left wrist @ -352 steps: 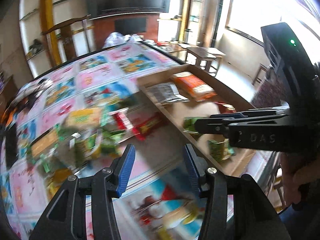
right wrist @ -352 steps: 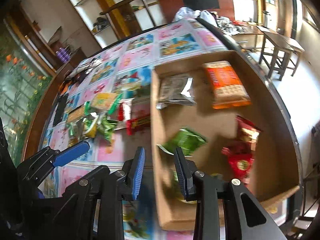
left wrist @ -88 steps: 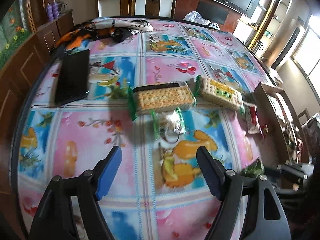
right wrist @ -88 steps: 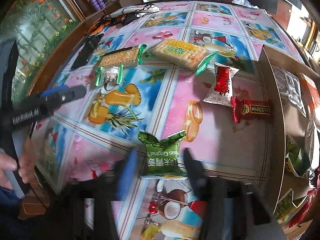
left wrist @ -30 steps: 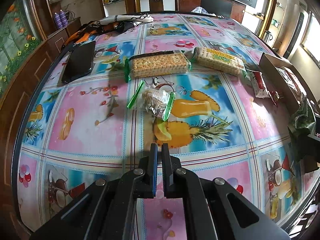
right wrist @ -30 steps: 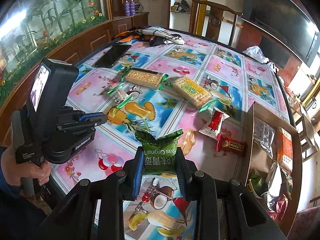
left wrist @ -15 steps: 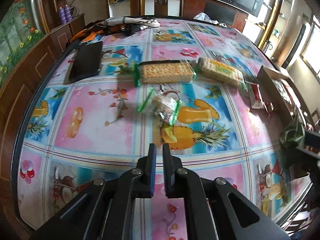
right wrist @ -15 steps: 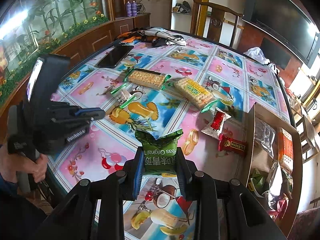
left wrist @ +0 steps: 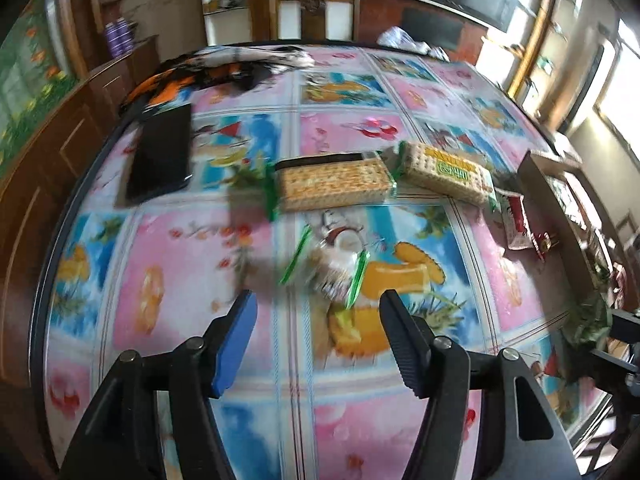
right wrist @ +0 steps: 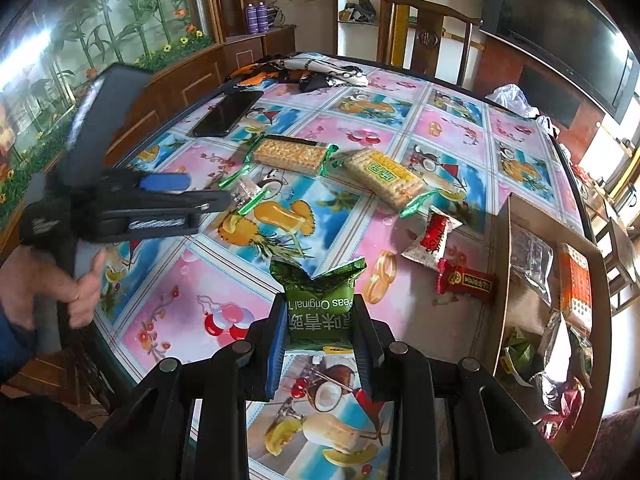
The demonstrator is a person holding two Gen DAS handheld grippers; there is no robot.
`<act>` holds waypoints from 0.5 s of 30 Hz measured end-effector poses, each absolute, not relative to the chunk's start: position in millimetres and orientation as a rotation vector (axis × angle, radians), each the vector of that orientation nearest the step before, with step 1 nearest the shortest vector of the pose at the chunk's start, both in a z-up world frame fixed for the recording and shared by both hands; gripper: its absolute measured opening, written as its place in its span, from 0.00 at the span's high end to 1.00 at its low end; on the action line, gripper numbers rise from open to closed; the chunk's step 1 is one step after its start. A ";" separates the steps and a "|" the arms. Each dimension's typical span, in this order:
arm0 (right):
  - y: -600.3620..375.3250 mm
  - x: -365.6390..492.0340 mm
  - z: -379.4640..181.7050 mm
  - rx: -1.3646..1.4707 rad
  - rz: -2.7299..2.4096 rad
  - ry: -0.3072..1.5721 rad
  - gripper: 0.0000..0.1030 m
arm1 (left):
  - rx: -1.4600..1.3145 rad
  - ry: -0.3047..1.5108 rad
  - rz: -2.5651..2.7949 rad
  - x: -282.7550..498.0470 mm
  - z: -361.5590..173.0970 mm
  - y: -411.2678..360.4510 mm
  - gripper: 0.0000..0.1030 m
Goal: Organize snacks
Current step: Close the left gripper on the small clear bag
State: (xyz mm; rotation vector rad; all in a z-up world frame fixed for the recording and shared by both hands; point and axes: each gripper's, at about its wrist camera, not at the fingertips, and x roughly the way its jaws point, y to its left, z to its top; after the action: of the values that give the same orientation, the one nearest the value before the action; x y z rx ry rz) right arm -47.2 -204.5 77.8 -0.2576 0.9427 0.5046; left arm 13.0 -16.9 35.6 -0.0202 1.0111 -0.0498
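Note:
My right gripper (right wrist: 320,320) is shut on a green pea snack bag (right wrist: 318,304) and holds it above the table. My left gripper (left wrist: 316,312) is open and hovers just in front of a small clear packet with green ends (left wrist: 326,270), also seen in the right wrist view (right wrist: 244,190). Two cracker packs (left wrist: 332,184) (left wrist: 448,172) lie behind it. A red-and-white packet (right wrist: 434,236) and a red bar (right wrist: 464,280) lie beside the cardboard box (right wrist: 500,280), which holds several snacks.
A black phone (left wrist: 160,156) lies at the table's far left. A patterned cloth (left wrist: 224,68) lies at the far edge. A wooden chair (right wrist: 428,36) stands behind the table. The table (left wrist: 168,288) has a colourful fruit-print cover.
My left gripper has opened from shut and moved closer to the small clear packet. My right gripper still holds the green bag, nearly unmoved.

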 end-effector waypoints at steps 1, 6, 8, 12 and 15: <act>-207.0 -47.4 78.1 -0.256 0.497 0.943 0.69 | 0.005 1.016 -0.061 19.1 32.8 -20.3 0.39; -219.7 -45.4 79.2 -0.234 0.457 0.948 0.69 | 0.067 1.056 -0.065 36.9 15.7 -24.2 0.46; -224.0 -44.3 79.9 -0.224 0.443 0.950 0.69 | 0.072 1.071 -0.061 40.1 9.9 -23.2 0.60; -227.3 -43.8 81.0 -0.215 0.428 0.952 0.69 | 0.058 1.051 -0.062 41.5 10.0 -20.9 0.64; -227.6 -43.1 80.3 -0.214 0.427 0.954 0.69 | 0.049 1.035 -0.057 38.0 10.4 -21.8 0.69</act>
State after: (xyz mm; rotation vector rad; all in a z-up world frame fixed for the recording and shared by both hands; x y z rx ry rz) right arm -43.1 -227.6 80.3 -0.2139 0.9545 0.4275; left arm 38.0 -21.8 10.4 0.0493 1.0354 -0.0569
